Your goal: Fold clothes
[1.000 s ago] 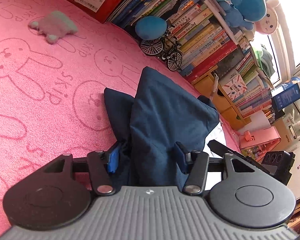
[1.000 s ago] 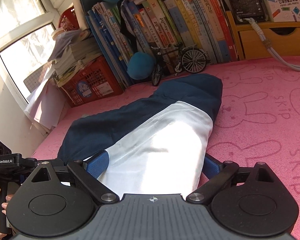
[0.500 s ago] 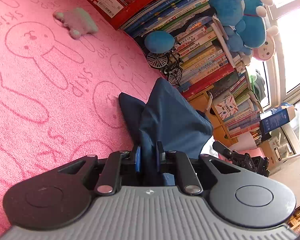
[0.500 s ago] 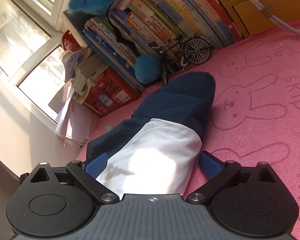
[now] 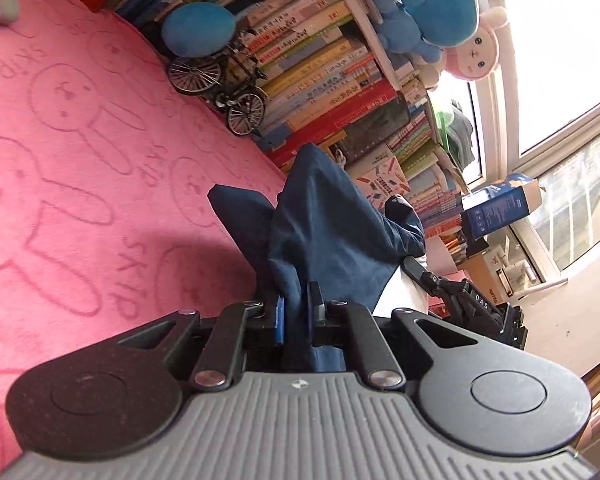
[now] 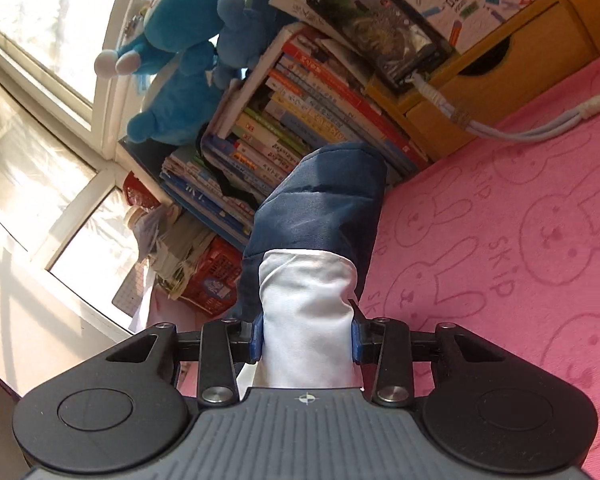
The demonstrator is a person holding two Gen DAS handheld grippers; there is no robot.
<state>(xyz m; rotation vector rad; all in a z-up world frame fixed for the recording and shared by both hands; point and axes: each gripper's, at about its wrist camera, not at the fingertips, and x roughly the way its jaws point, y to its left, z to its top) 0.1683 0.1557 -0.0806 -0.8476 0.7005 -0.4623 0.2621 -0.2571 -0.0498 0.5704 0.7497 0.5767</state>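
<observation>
Pink bunny blanket [image 5: 80, 152] lies below; the garment [image 6: 320, 224] (dark blue with white) now hangs lifted, both the left gripper [image 5: 296, 312] and right gripper [image 6: 306, 338] squeezed onto it, wider before.

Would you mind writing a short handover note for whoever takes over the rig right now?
Left gripper: shut on the navy part of the garment.
Right gripper: jaws closed against the white section, which bunches between the pads.
Garment: lifted at both held ends, its far end near the books, above the pink blanket.
Done: both ends gripped.
Left: I'd guess carry the held ends over, lay it flat, release, finish folding.
</observation>
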